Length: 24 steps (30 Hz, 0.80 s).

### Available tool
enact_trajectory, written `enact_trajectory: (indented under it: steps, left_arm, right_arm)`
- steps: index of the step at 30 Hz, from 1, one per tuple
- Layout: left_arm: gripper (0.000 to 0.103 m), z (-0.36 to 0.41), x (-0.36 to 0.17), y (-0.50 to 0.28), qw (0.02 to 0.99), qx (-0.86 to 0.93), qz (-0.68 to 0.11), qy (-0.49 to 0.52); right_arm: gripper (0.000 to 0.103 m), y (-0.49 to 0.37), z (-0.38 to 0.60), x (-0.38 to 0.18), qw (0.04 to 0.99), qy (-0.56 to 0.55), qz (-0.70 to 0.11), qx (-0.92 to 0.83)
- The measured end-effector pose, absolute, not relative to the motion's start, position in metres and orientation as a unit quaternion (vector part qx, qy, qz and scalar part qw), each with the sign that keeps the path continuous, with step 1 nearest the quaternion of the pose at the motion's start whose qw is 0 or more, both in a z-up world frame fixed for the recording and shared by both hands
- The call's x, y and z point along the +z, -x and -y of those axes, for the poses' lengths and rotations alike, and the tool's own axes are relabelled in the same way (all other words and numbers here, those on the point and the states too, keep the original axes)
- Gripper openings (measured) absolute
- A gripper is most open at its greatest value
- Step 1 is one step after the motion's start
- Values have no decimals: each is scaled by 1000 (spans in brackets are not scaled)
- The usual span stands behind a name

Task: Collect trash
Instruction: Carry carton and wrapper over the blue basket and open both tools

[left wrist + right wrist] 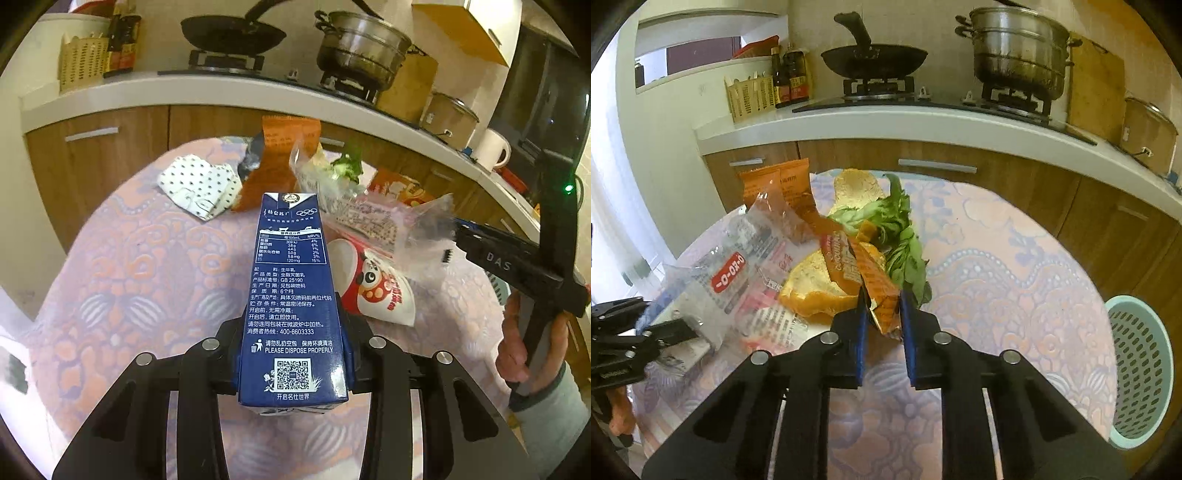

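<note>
My left gripper (293,332) is shut on a dark blue milk carton (291,295), held above the patterned table. Beyond it lie a dotted paper wad (199,184), a tall orange wrapper (280,158), clear plastic bags (369,218) and a red-and-white paper cup (376,288). My right gripper (882,314) is shut on a small orange snack wrapper (875,284). Past it lie bread pieces (812,284), green leaves (901,236), a clear bag with a red label (738,273) and the tall orange wrapper (783,184). The right gripper also shows in the left wrist view (458,236), the left gripper in the right wrist view (646,332).
A teal perforated waste basket (1141,369) stands on the floor right of the table (1015,288). Behind is a kitchen counter (923,122) with a wok (875,59), a steel steamer pot (1019,48), sauce bottles (790,74) and wooden cabinets below. A white mug (491,147) stands on the counter.
</note>
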<state>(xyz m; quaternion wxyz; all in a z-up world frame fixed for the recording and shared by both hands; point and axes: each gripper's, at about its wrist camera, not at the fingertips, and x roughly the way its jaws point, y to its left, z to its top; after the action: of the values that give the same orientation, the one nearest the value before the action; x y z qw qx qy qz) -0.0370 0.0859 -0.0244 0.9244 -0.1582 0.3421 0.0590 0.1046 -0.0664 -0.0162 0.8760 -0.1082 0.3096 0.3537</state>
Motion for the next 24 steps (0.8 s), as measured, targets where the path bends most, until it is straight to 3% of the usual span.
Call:
enact_trajectory:
  steps: [12, 24]
  left_arm:
    - [36, -75, 38, 64, 949, 75, -270, 141]
    - [36, -27, 85, 34, 969, 33, -222, 100]
  right_arm:
    - [11, -79, 100, 21, 911, 97, -243, 318]
    - [11, -77, 145, 36, 927, 66, -224, 294]
